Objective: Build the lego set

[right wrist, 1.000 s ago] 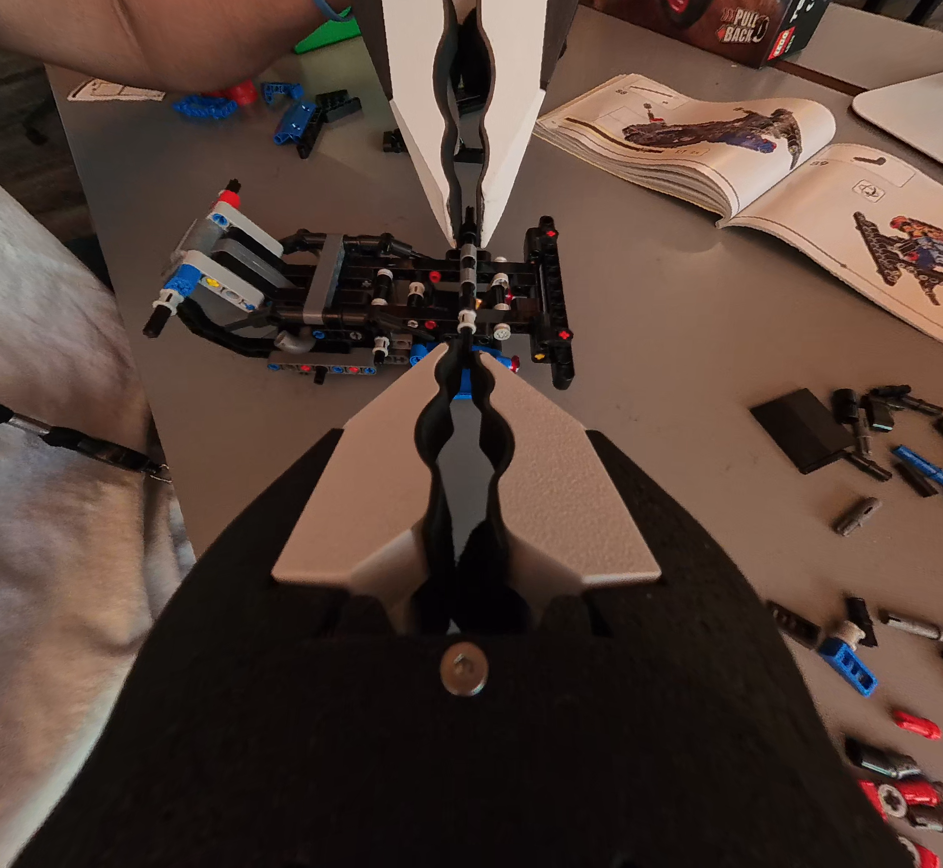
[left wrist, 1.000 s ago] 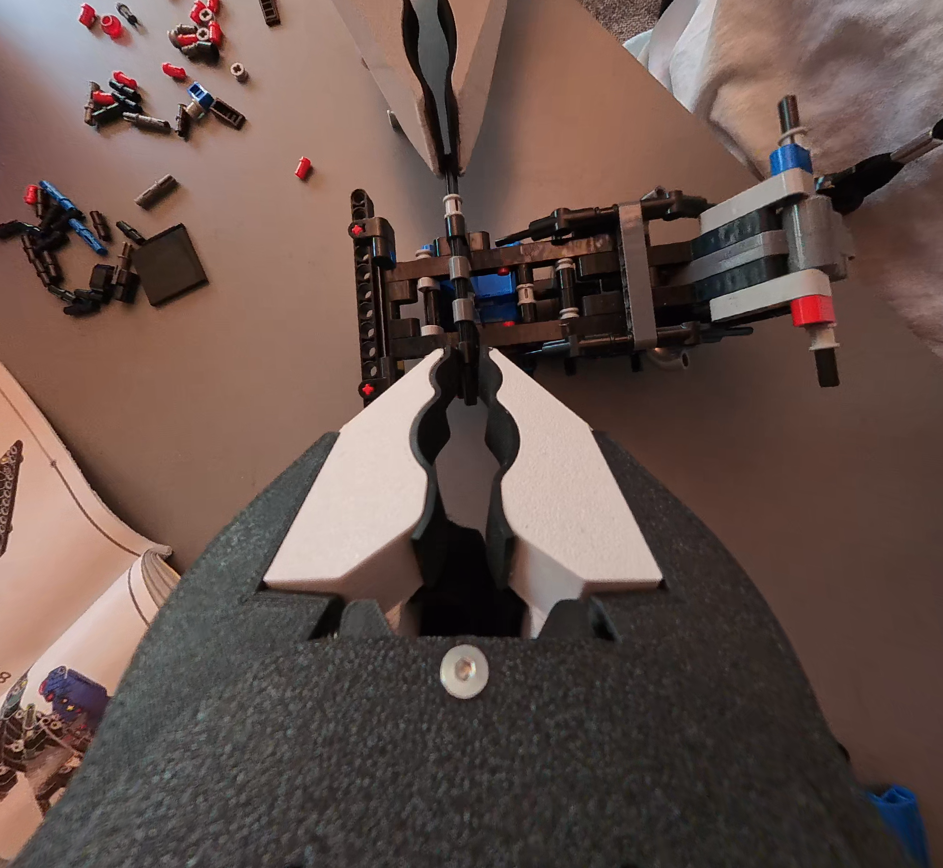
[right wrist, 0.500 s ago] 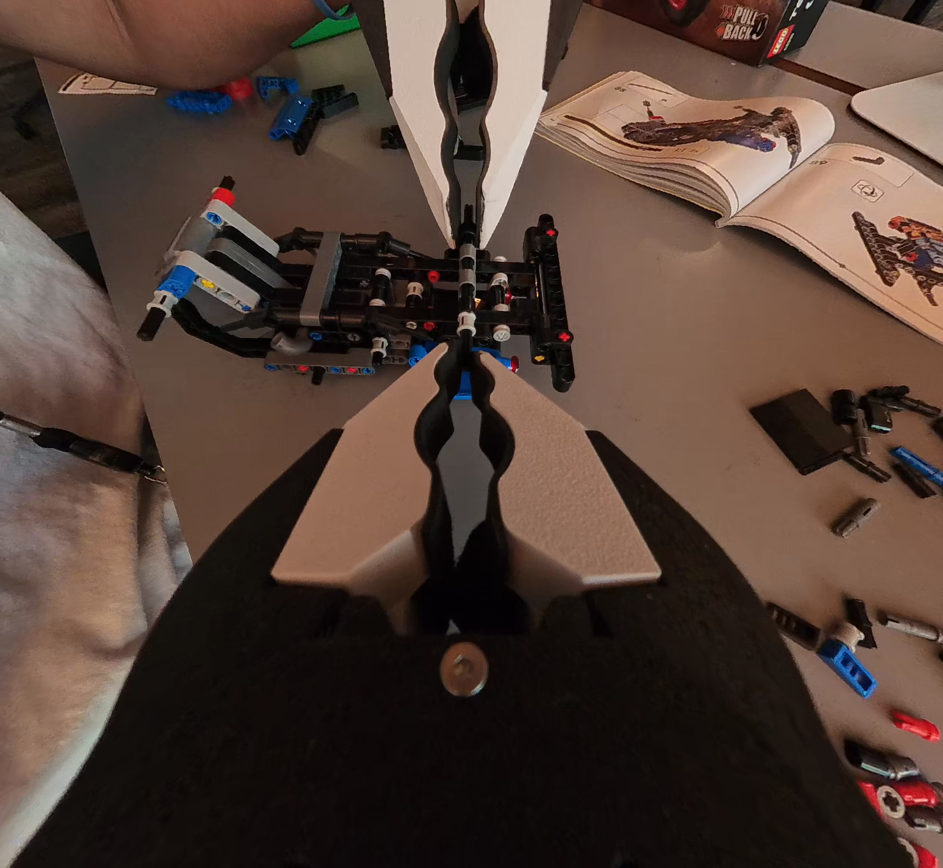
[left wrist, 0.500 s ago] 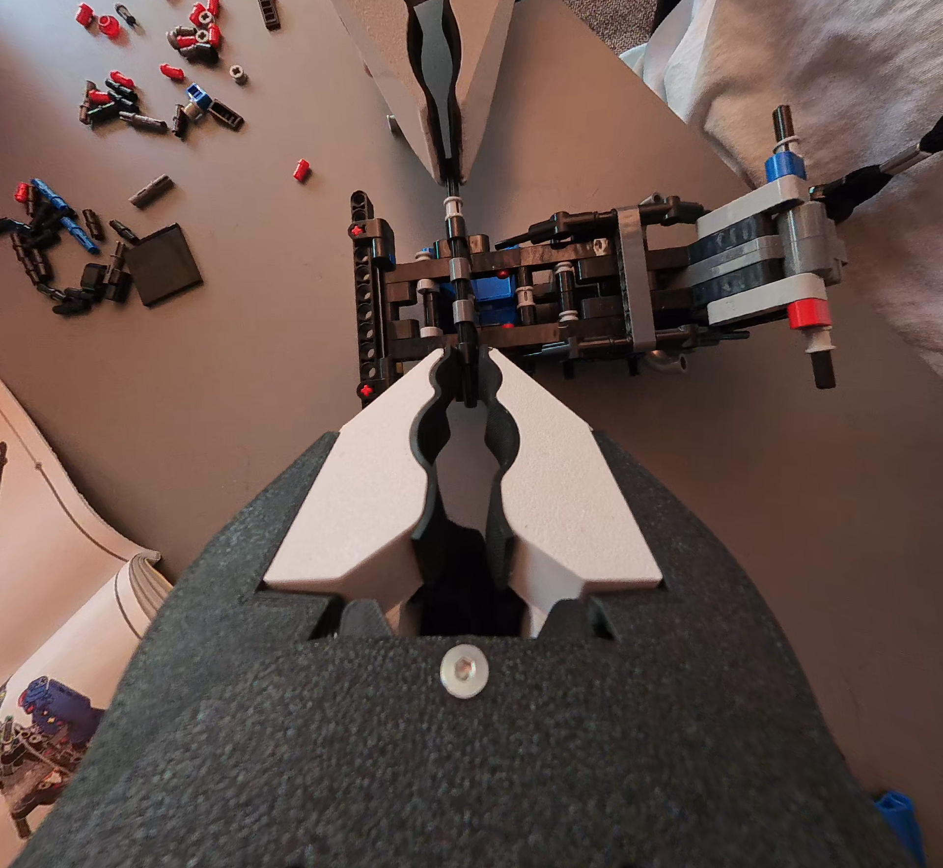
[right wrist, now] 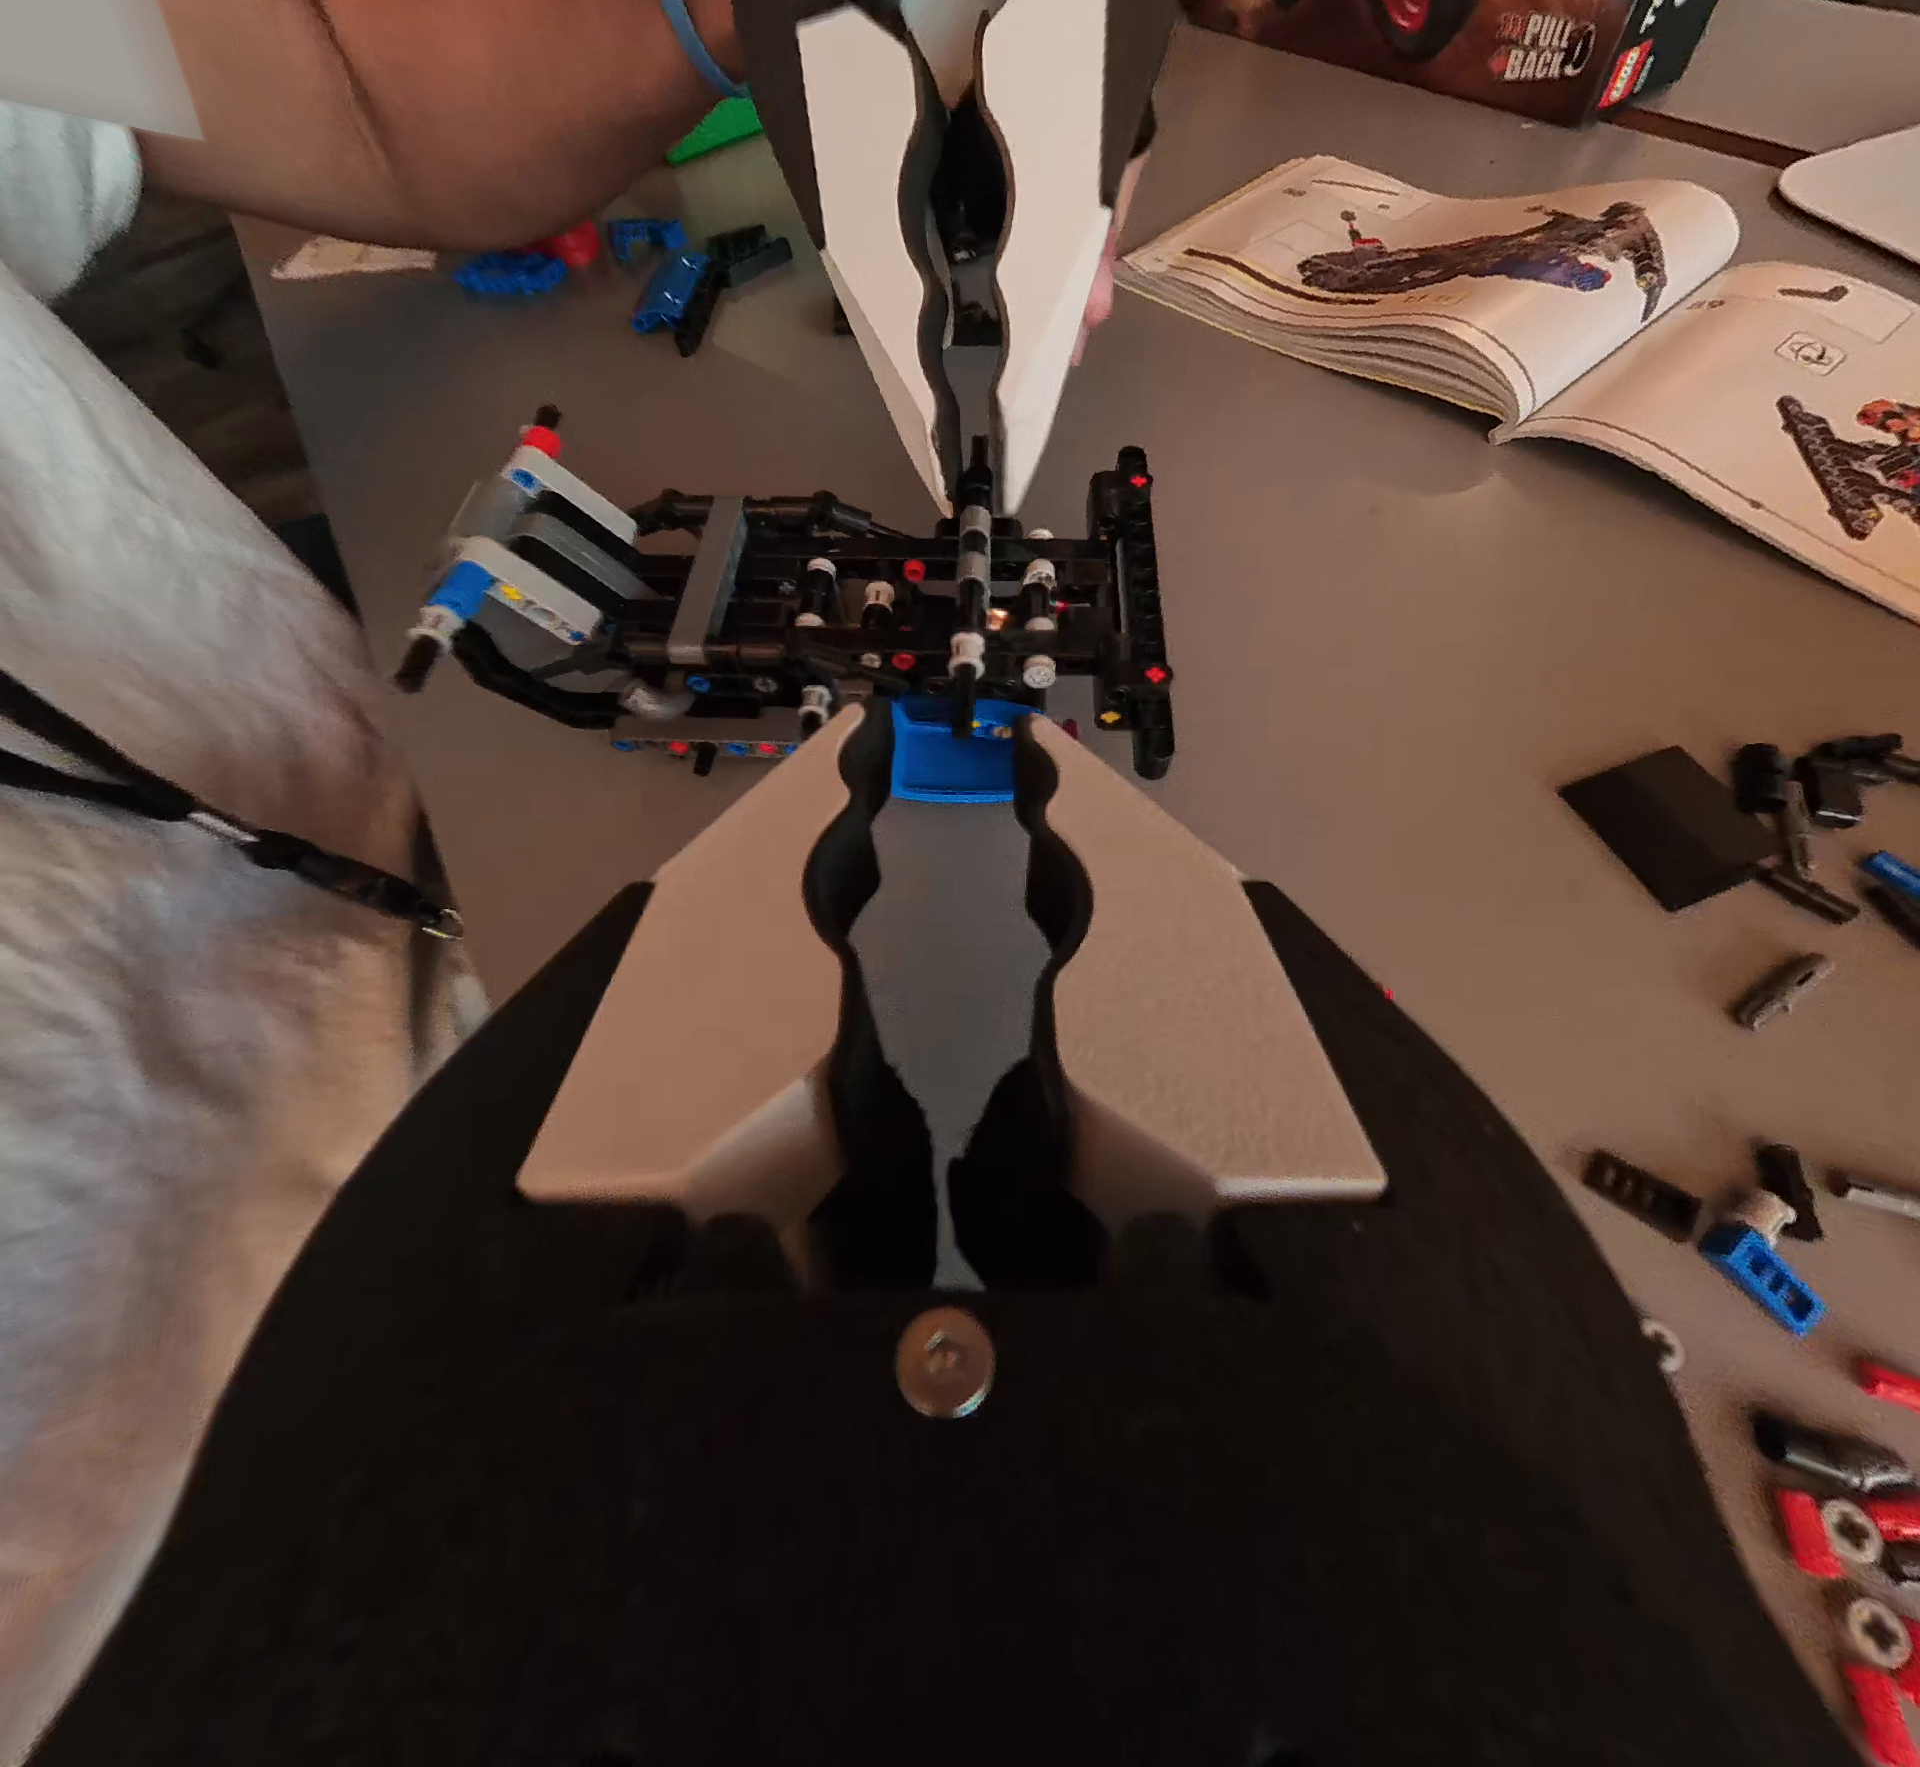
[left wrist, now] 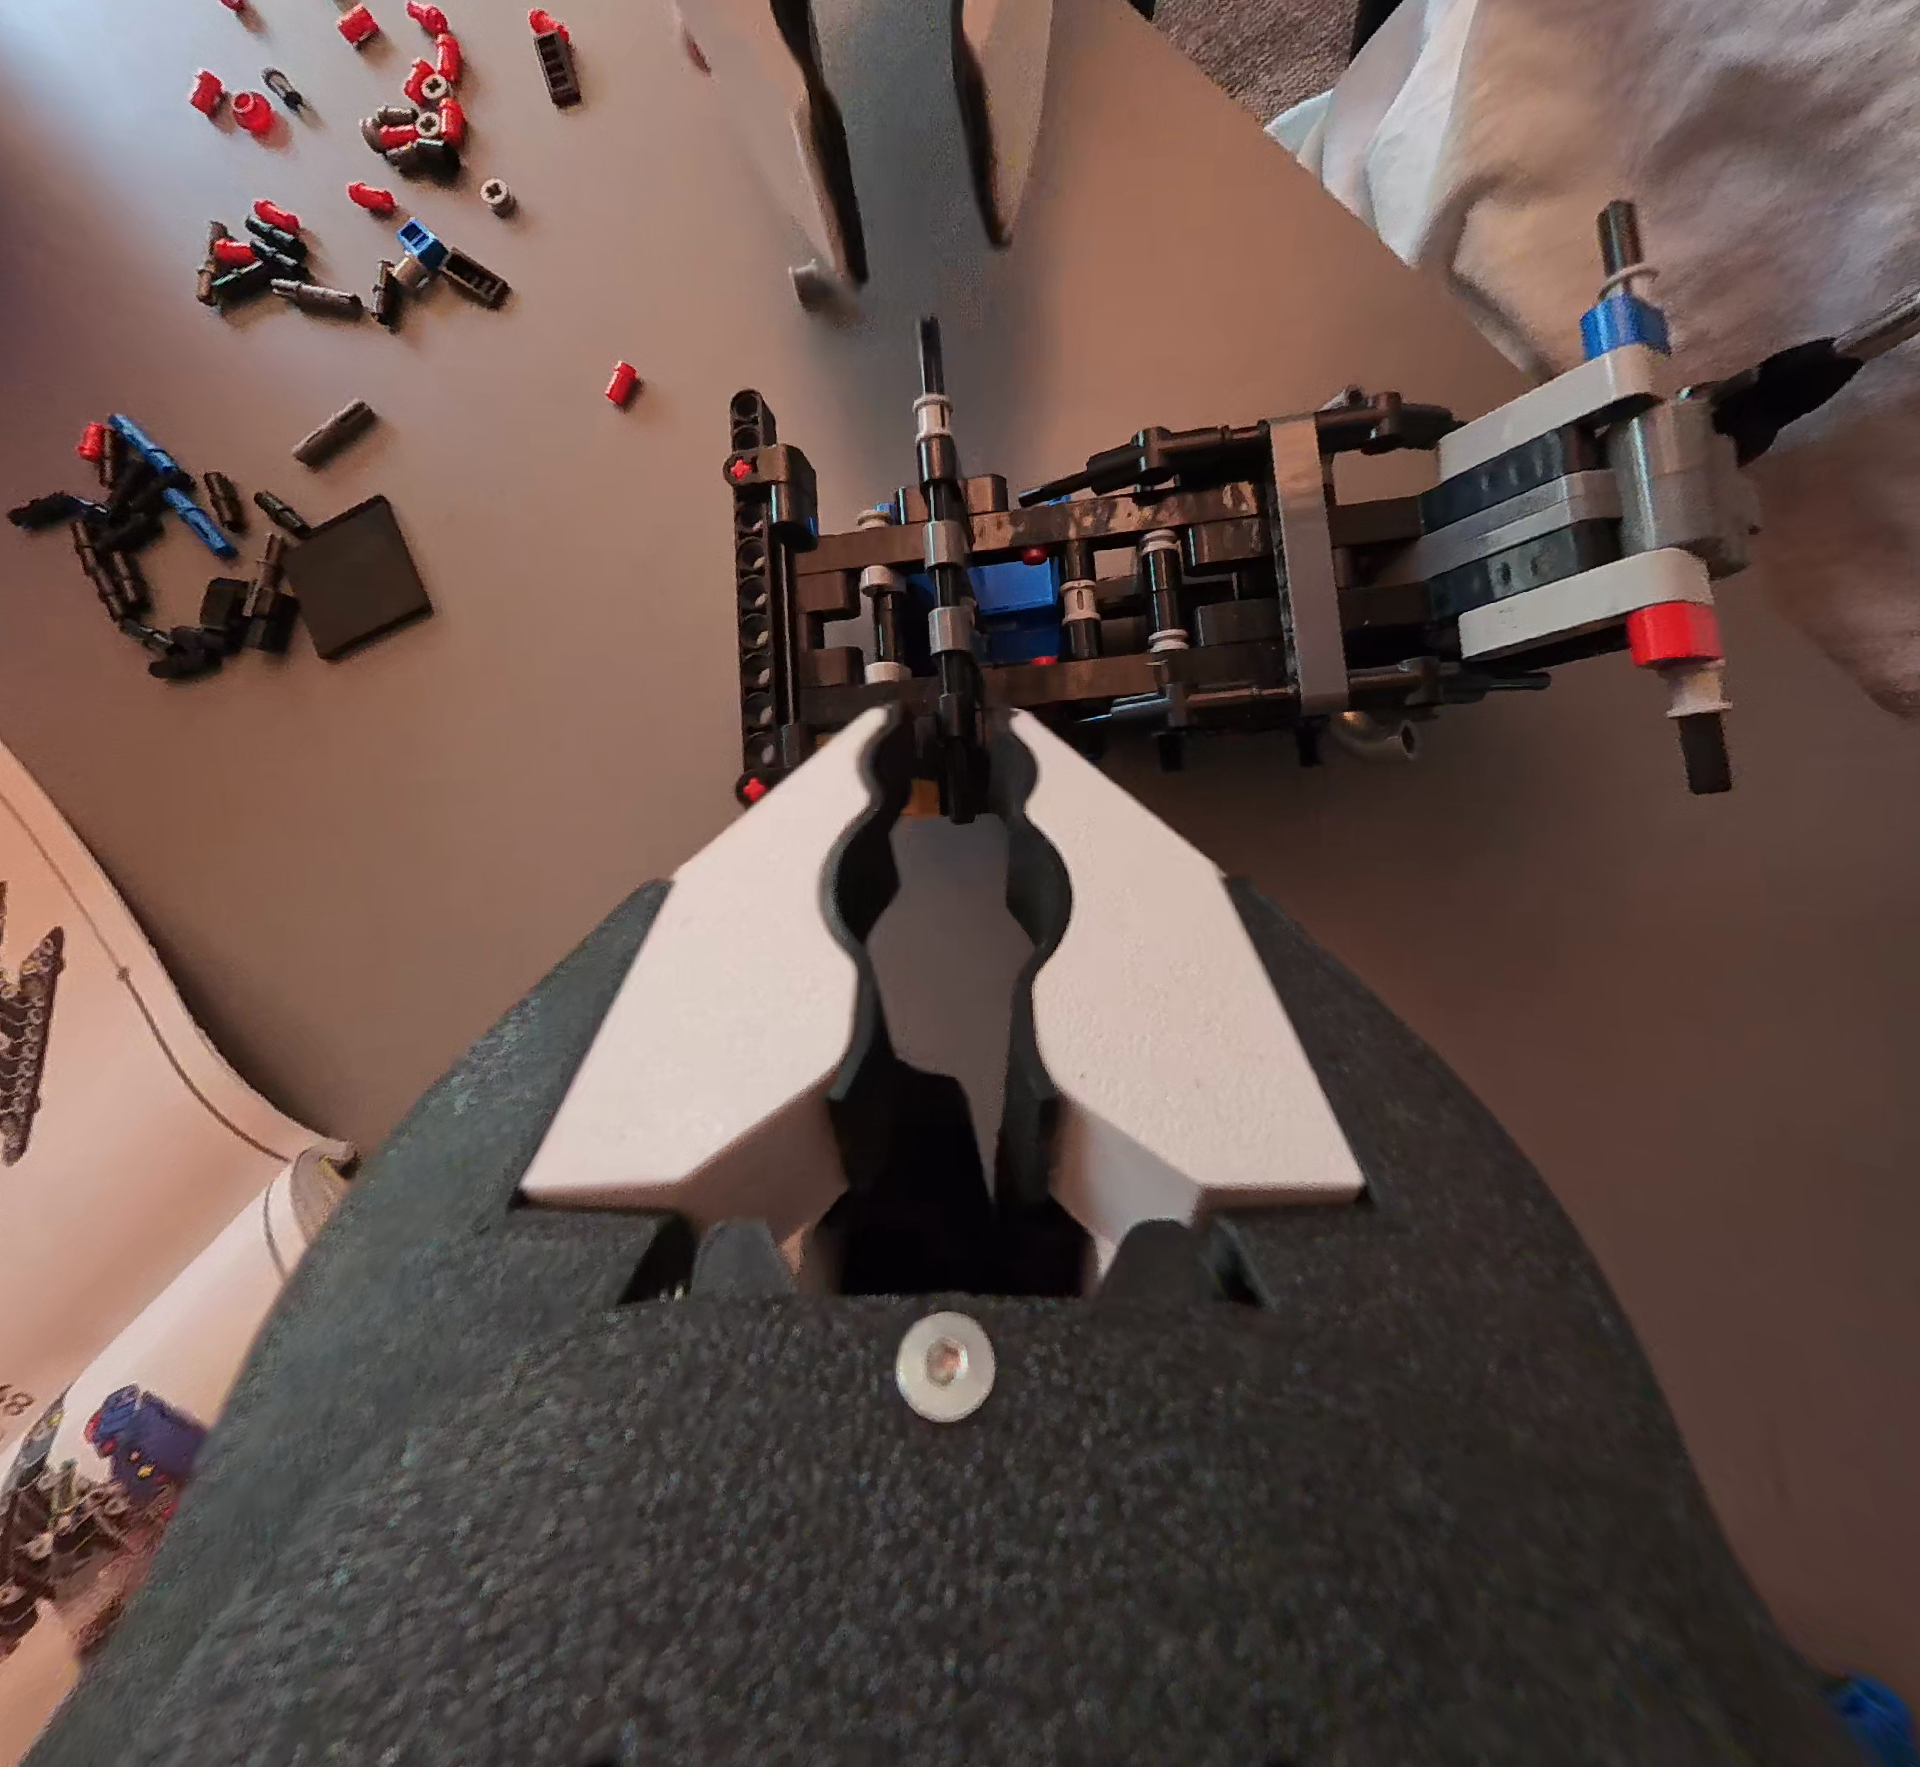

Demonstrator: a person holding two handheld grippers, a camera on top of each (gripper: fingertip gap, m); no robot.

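Black and grey, the half-built lego chassis (left wrist: 1143, 595) lies on the surface (left wrist: 1351, 938) between both grippers, a long black axle (left wrist: 940, 564) threaded across it. The left gripper (left wrist: 951, 761) has its jaws slightly parted around the axle's near end; the right gripper (right wrist: 951, 741) has its jaws open and apart from the far end. Pushing straight along the axle's line should seat it without bending. Loose red and black pins (left wrist: 416, 117) and the instruction booklet (right wrist: 1507, 335) lie well clear.
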